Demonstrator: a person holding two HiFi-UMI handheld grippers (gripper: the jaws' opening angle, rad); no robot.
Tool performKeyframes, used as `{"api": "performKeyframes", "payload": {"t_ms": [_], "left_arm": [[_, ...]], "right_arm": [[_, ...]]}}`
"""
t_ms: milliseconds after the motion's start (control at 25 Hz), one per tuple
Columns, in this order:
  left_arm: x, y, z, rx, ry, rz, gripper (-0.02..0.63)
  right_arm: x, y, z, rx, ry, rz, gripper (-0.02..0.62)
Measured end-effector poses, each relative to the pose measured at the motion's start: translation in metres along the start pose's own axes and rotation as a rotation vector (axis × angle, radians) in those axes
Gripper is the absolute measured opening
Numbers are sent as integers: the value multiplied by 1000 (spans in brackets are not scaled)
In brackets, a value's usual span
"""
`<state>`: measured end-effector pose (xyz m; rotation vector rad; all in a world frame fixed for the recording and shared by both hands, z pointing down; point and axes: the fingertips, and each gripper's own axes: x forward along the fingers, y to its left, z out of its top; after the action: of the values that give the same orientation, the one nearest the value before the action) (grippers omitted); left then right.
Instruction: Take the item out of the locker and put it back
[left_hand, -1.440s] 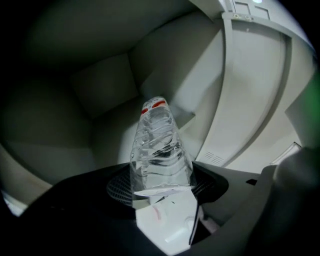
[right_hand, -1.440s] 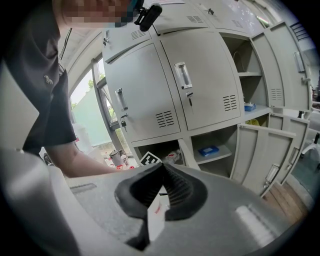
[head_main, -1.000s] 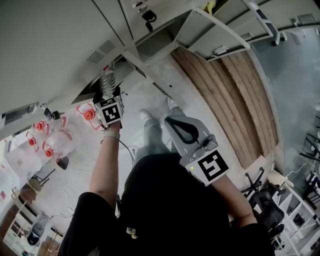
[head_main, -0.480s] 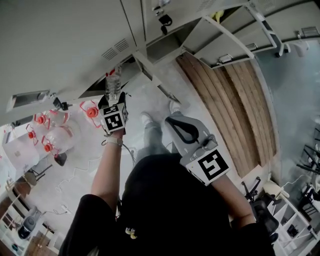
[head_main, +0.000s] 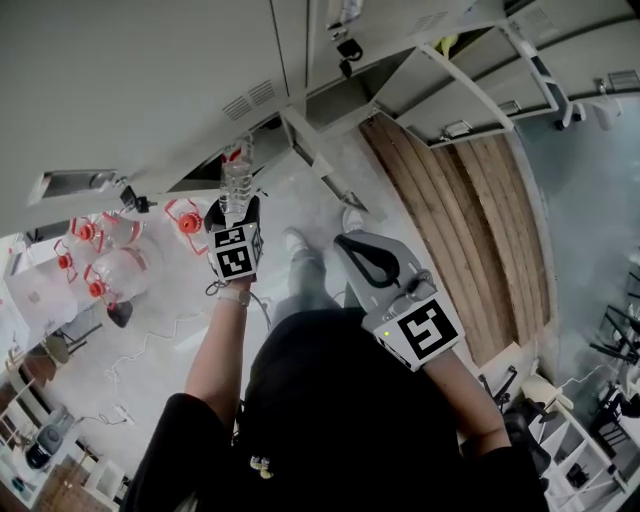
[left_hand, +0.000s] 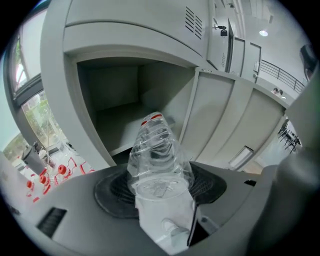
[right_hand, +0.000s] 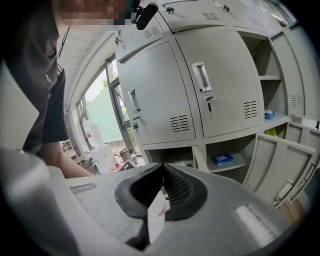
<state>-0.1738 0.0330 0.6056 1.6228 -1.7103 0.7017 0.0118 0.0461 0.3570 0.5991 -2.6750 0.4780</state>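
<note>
**Grip.** We hold the bottle (left_hand: 159, 152) in the left tool (head_main: 233, 208). Its jaws have just been closing and now clamp the clear body near the base. The bottle hangs in the air in front of the open compartment (left_hand: 107, 90) and rests on nothing.

**Governing relation.** The bottle's long axis runs along the tool's own pointing line. The base faces the tool and the red cap (left_hand: 151, 117) leads toward the compartment. In the left gripper view the compartment lies ahead of the cap, with its middle slightly to the left. We cannot tell whether the cap has crossed the front edge of the compartment floor.

**Step in hand.** We judge the bottle to be out of the locker, so the return remains. That calls for advancing the left tool along the bottle's axis.

**Clearances.**
- The compartment looks empty and wider than the bottle.
- The door (head_main: 318, 160) stands open at the right edge of the opening, so we keep the bottle left of it.
- The upper edge of the opening sits above the cap, and a bottle tipped upright too early may strike it.

**Other hand.** The right tool (right_hand: 162, 172) has its jaws together and holds nothing. It hangs by the person's body, well apart from the locker, so the left hand is nearer.
</note>
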Motion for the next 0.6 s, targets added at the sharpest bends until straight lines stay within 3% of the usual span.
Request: {"api": "performKeyframes", "payload": {"t_ms": [600], "left_arm": [[-72, -18, -11, 27, -11, -61, 290]], "right_arm": [[14, 10, 17, -68, -43, 79, -2]]}}
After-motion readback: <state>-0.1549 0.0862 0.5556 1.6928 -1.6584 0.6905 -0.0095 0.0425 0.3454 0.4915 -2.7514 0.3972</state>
